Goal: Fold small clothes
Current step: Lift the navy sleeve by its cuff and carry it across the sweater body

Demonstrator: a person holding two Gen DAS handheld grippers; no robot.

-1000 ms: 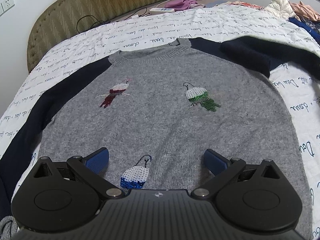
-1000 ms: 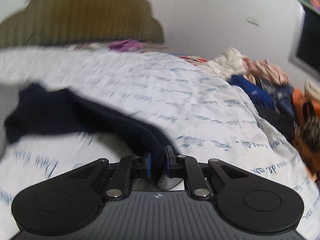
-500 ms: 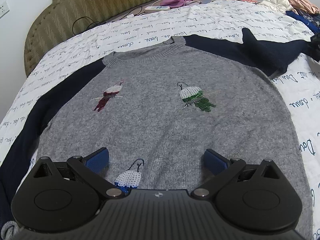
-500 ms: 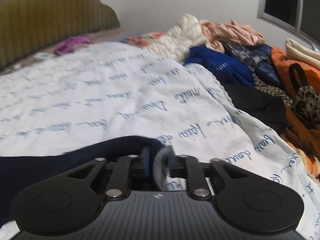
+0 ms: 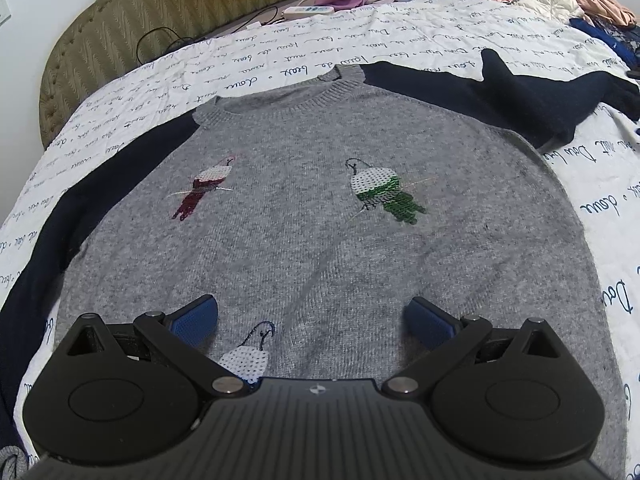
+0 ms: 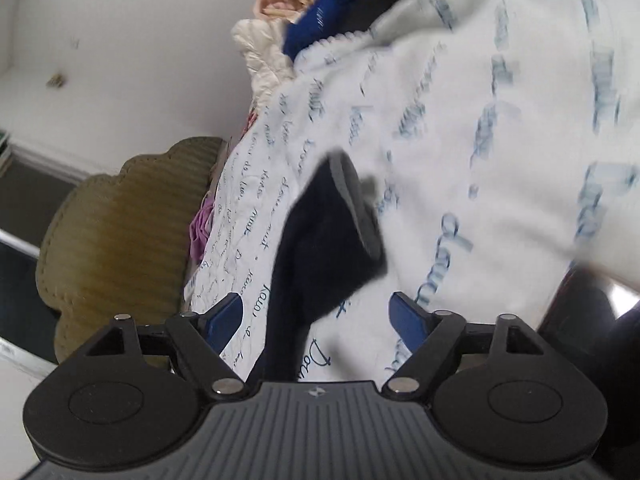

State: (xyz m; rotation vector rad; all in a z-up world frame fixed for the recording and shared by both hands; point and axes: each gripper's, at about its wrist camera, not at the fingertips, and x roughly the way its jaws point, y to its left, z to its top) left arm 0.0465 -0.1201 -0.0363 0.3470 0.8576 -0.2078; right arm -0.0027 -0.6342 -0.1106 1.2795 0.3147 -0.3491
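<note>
While the sweater (image 5: 320, 216) lies flat on the bed (image 5: 280, 60) with its gray front up, nothing is folded yet. Its neck points toward the headboard (image 5: 160, 16).

The left gripper (image 5: 312, 320) hangs over the bottom part of the sweater, near the little white bird. Its fingers (image 5: 196, 320) are wide apart and hold nothing.

The right gripper (image 6: 316, 316) is tipped over on its side, out past the sweater's right edge. Its fingers (image 6: 224, 316) are spread wide too. The right sleeve (image 6: 320, 248) runs between them, but they do not pinch it. The gray cuff (image 6: 356, 208) sits at the far end of that sleeve. This view is blurry, so I cannot tell if the sleeve lies loose or is falling.

What could go wrong? The right sleeve (image 5: 520, 92) looks bunched and bumpy near the sweater's shoulder. If it is folded like that, I think the fold would come out lumpy and crooked.

The knit looks soft and stretchy. A pull on just one corner could drag the whole sweater across the bed and twist it.

The shiny birds could catch on the fingers if these slide over them.

The left sleeve (image 5: 80, 208) lies beside the sweater and may slip off the bed's edge if it is nudged.
</note>
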